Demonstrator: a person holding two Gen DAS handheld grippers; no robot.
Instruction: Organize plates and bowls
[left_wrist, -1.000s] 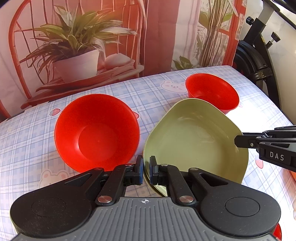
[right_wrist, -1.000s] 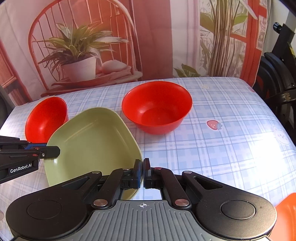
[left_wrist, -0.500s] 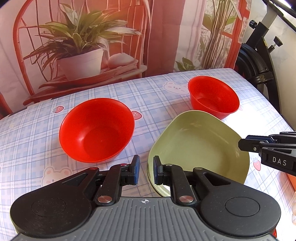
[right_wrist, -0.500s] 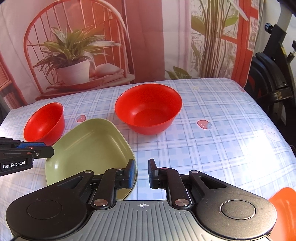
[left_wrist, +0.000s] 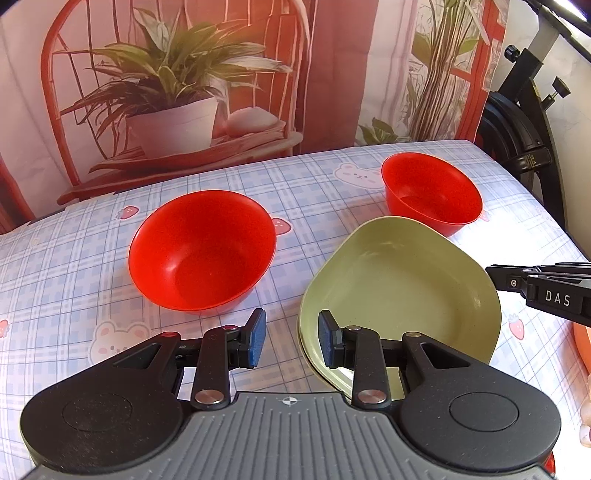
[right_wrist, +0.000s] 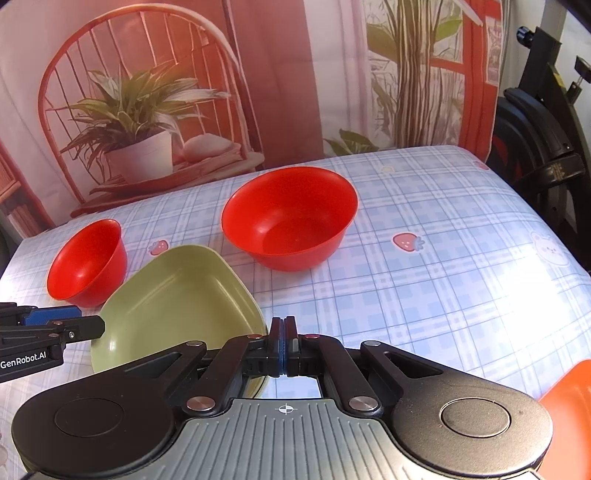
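A pale green plate (left_wrist: 402, 291) (right_wrist: 177, 295) lies on the checked tablecloth between two red bowls. The left red bowl (left_wrist: 201, 251) (right_wrist: 86, 258) stands beside its left rim. Just past its far right corner stands the right red bowl (left_wrist: 430, 192) (right_wrist: 290, 218). My left gripper (left_wrist: 291, 334) (right_wrist: 99, 326) is open and its jaws are opening; the plate's near left rim passes between the blue pads (left_wrist: 327, 334), which do not press on it. My right gripper (right_wrist: 283, 343) (left_wrist: 493, 273) is shut with nothing between its fingers, right beside the plate's near right corner.
An orange dish (right_wrist: 569, 398) (left_wrist: 581, 343) shows at the near right edge. A black exercise bike (left_wrist: 517, 140) (right_wrist: 546, 155) stands past the table's right side. A printed curtain hangs behind the table (left_wrist: 74, 280).
The green plate, tilted up between both grippers a second ago, now lies flat. The left jaws have opened off its rim. The right jaws opened, then shut again, empty.
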